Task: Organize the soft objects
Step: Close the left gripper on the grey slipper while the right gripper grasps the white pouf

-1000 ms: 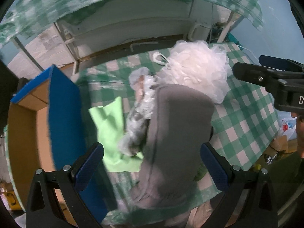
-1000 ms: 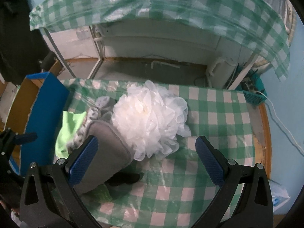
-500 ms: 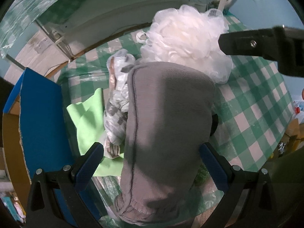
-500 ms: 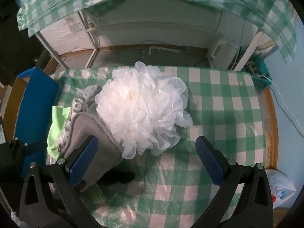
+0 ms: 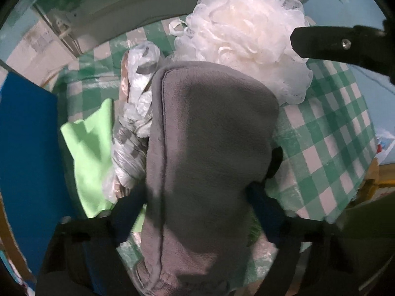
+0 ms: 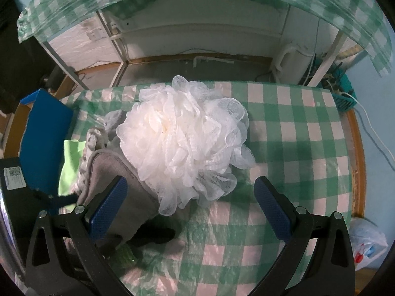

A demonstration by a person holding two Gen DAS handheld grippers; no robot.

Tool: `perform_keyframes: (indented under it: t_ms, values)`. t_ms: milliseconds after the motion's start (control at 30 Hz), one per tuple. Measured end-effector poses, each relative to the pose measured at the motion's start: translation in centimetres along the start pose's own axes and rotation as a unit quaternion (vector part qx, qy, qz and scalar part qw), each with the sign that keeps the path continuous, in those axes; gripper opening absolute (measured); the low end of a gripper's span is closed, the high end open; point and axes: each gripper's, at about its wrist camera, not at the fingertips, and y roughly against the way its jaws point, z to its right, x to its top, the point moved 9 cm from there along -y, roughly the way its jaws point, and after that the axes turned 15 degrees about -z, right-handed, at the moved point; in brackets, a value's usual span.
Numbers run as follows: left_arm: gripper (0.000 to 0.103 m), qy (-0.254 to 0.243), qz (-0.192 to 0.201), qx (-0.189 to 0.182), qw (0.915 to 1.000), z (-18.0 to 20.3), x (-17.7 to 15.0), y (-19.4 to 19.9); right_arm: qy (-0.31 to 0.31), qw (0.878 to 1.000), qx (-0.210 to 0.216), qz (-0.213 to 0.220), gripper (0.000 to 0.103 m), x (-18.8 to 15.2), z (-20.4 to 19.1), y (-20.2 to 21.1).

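A grey fleece pouch [image 5: 209,153] lies on the green-checked table, and also shows in the right wrist view [image 6: 116,180]. My left gripper [image 5: 195,194] has its blue pads closing in against the pouch's sides, which bulges between them. A white mesh bath pouf [image 6: 185,143] sits beyond it, also seen in the left wrist view [image 5: 246,37]. My right gripper [image 6: 190,207] is open and empty, its fingers straddling the near side of the pouf. A light green cloth [image 5: 91,157] and a crumpled clear plastic bag [image 5: 133,113] lie left of the pouch.
A cardboard box with a blue flap [image 5: 27,162] stands at the table's left edge, also visible in the right wrist view [image 6: 42,138]. A dark object [image 6: 158,233] and a green item [image 6: 123,254] lie under the pouch. The table's wooden rim [image 6: 356,162] curves on the right.
My left gripper has moved forward over the grey pouch and its jaws have narrowed onto its sides. My right gripper has come closer to the pouf, still open.
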Motion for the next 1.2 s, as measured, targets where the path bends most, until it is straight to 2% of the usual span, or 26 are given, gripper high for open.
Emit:
perform_keyframes:
  t_ms: [133,200,333,633,767,1000,1200]
  values:
    - [0.053,0.001,-0.001,-0.024,0.9997,0.0,0.1,0.5,-0.001,1.0,0.002,-0.002,0.101,0.6,0.0,-0.3]
    - [0.045,-0.001,0.003,-0.028,0.9996,0.0,0.1,1.1,-0.001,1.0,0.004,-0.001,0.101,1.1,-0.1,-0.5]
    - [0.035,-0.009,0.018,-0.041,0.999,-0.5,-0.2,2.5,0.001,1.0,0.005,-0.002,0.101,2.0,-0.2,-1.0]
    - [0.032,-0.003,0.062,-0.077,0.9951,-2.6,-1.5,6.5,0.002,1.0,0.004,-0.011,0.101,3.7,-0.9,-1.9]
    - [0.032,0.008,0.084,-0.07,0.994,-3.9,-1.4,7.9,-0.005,1.0,0.004,-0.013,0.101,4.3,-1.1,-2.3]
    - [0.032,0.049,0.093,-0.08,0.9912,-7.3,-0.9,8.1,0.001,0.999,-0.001,-0.043,0.101,4.4,-1.7,-4.2]
    - [0.032,0.063,0.104,-0.091,0.9884,-8.7,-0.1,8.2,0.005,0.997,-0.017,-0.075,0.101,4.6,-2.3,-6.9]
